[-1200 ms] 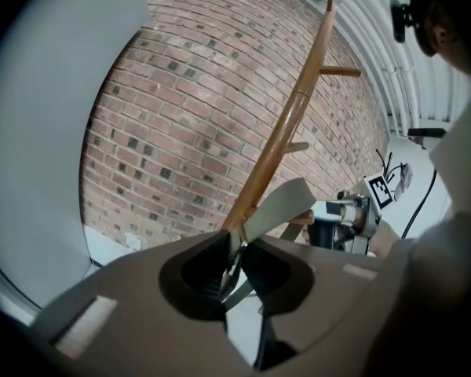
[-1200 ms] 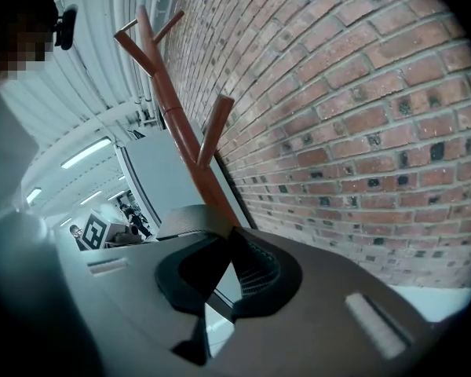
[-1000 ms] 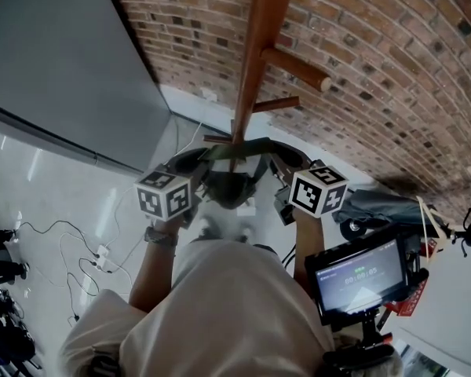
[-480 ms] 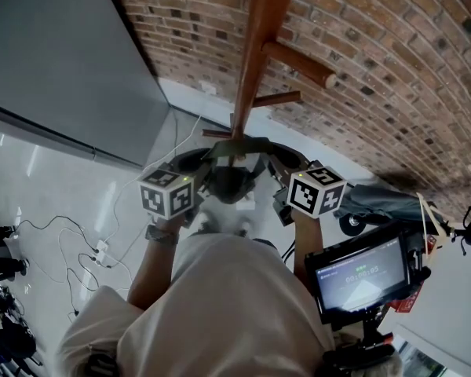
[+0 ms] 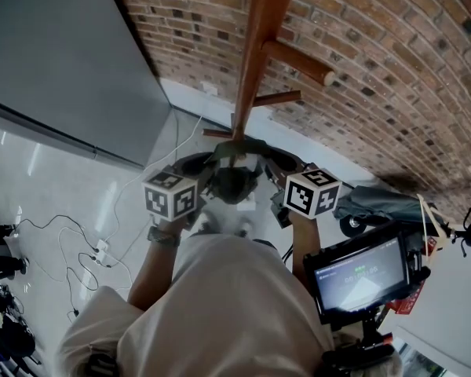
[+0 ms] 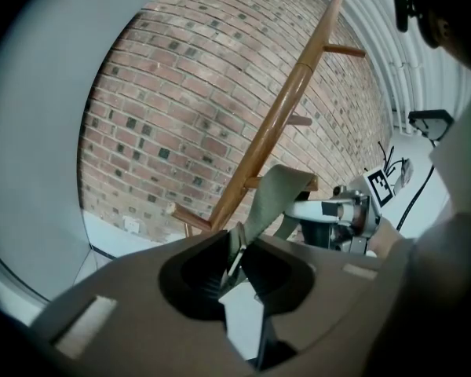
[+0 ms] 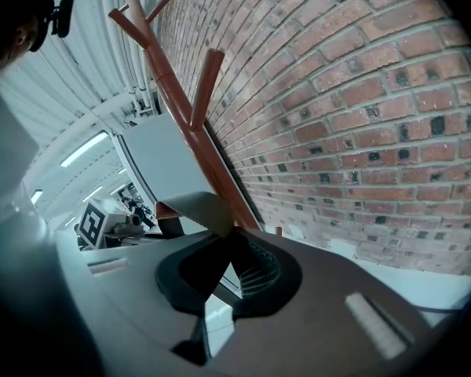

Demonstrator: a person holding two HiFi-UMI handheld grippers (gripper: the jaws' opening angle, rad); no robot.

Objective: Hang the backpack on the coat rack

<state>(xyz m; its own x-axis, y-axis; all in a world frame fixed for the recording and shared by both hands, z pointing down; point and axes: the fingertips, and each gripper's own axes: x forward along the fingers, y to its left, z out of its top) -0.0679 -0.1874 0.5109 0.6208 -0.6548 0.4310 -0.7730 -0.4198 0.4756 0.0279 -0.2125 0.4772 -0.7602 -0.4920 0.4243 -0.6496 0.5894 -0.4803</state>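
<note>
Pinching a grey-green webbing strap point(image 6: 276, 195), the left gripper point(image 6: 237, 251) has its jaws drawn in on the flat band, the strap's thin edge clamped between them. The right gripper point(image 7: 228, 238) is likewise clenched, jaws almost together on the other side of the strap's loop, which folds over just beyond the tips.

Both forearms reach forward from the person's body, left forearm point(image 5: 153, 265) and right forearm point(image 5: 302, 250) roughly parallel. The grippers tilt somewhat downward, side by side, with the marker cubes point(image 5: 173, 197) uppermost.

The backpack point(image 5: 231, 185) is dark and soft-sided. It hangs between the two grippers on the near side of the coat rack point(image 5: 255, 61), close to the pole and beside its lowest pegs. Whether the strap rests on a peg cannot be told.

The coat rack is reddish-brown wood, with a round pole and cylindrical pegs angled outward. Behind it is a rough brick wall point(image 5: 392, 69) with pale mortar. The floor point(image 5: 55, 187) is glossy and white.
</note>
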